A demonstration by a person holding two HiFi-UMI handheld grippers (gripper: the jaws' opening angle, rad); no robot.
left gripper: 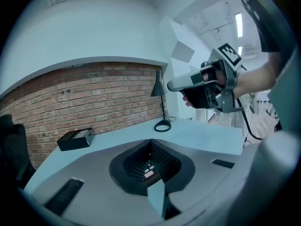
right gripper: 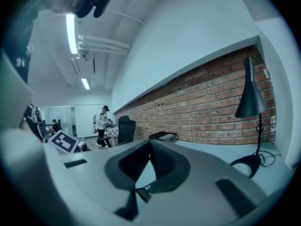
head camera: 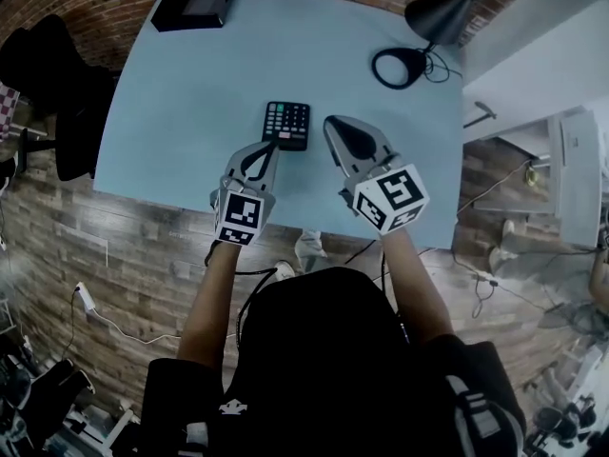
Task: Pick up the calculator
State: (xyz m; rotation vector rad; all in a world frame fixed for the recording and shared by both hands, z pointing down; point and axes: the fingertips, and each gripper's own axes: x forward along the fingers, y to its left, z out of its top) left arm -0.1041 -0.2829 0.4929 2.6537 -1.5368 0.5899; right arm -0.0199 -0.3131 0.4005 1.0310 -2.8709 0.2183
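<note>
Your left gripper (head camera: 272,146): jaws closed together, nothing between them, tips at near-left corner of calculator (head camera: 286,124); contact unclear
Your right gripper (head camera: 332,124): jaws also pressed together, empty, tips just right of calculator, apart from it
Calculator lies flat, keys up, on blue table (head camera: 190,112), toward the edge nearest you
Black box (head camera: 195,4) at far left corner, lamp (head camera: 447,8) at far right, both well apart from calculator
</note>
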